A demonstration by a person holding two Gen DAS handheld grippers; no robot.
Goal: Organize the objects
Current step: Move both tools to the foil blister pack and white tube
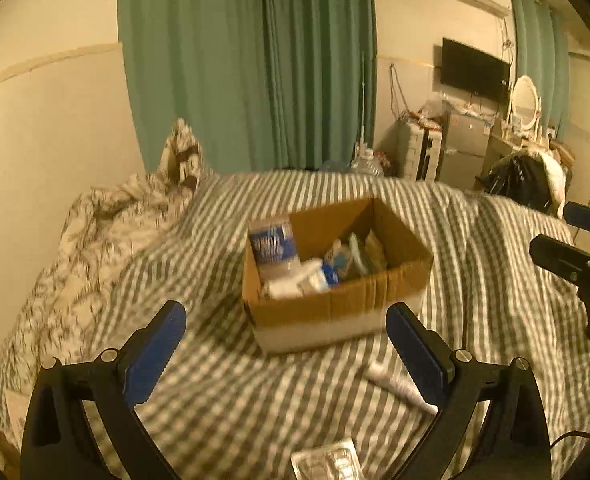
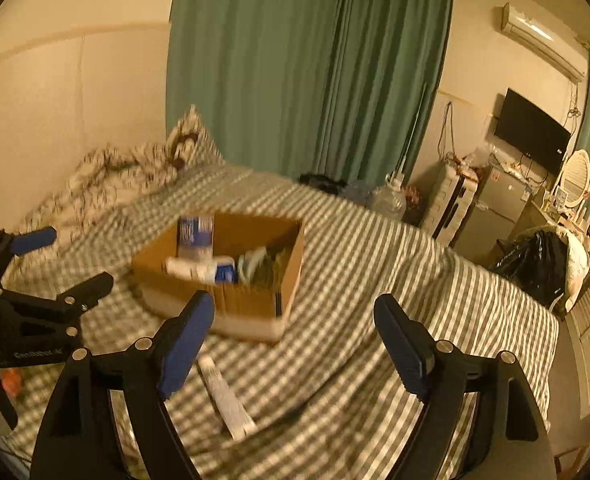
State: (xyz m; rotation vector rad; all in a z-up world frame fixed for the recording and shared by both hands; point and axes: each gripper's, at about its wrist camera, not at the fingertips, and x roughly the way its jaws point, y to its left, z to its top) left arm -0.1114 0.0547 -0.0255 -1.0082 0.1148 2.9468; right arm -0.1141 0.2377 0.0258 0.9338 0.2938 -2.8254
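Mid-gathering, judging by the half-filled cardboard box [image 1: 337, 276] on the striped bedspread [image 1: 475, 280]: left gripper [image 1: 287, 340] and right gripper [image 2: 295, 336] both wide open, empty, above the white tube [image 2: 227, 396] lying just before the box; next, probably lowering astride that tube and closing.

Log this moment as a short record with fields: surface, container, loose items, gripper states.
surface: green-and-white checked bedspread
container: open brown cardboard box on the bedspread, holding a blue-labelled carton and other packets
loose items: white tube and clear plastic sachet, both on the bedspread outside the box
left gripper: open, empty
right gripper: open, empty
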